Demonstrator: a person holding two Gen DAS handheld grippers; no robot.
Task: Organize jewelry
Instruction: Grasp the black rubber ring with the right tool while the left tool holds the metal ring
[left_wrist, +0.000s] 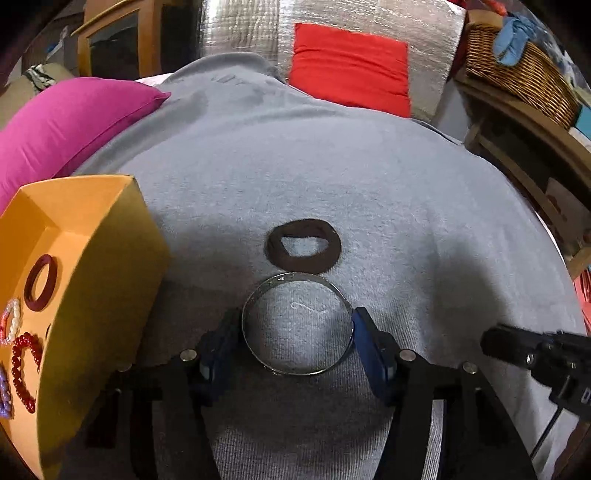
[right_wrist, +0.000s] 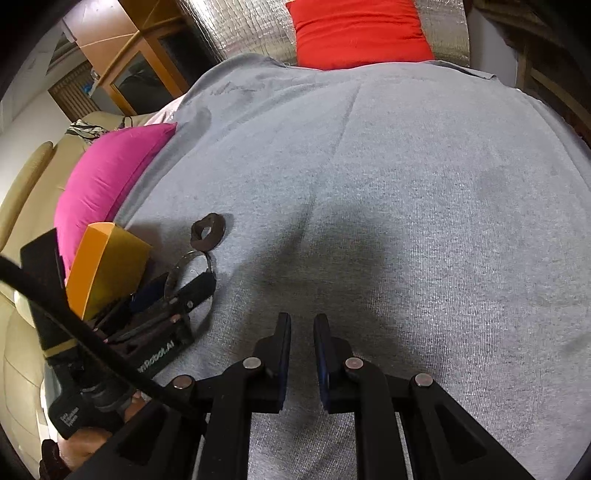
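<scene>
Between the left gripper's (left_wrist: 297, 334) fingers sits a metal bangle (left_wrist: 295, 325), clasped at both sides on the grey cloth (left_wrist: 406, 221). Just beyond lies a dark hair tie (left_wrist: 303, 246); an orange box (left_wrist: 92, 266) of bracelets stands left. Right gripper (right_wrist: 302, 325) hovers narrow, empty.

A magenta pillow (left_wrist: 62, 122), a red cushion (left_wrist: 351, 66) and a wicker basket (left_wrist: 517, 81) edge the grey cloth (left_wrist: 332, 177).

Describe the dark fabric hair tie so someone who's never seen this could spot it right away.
On the grey cloth, right of the orange box, find the left claw around a silver bangle. The hair tie lies just beyond: soft, dark brown, not metallic.
</scene>
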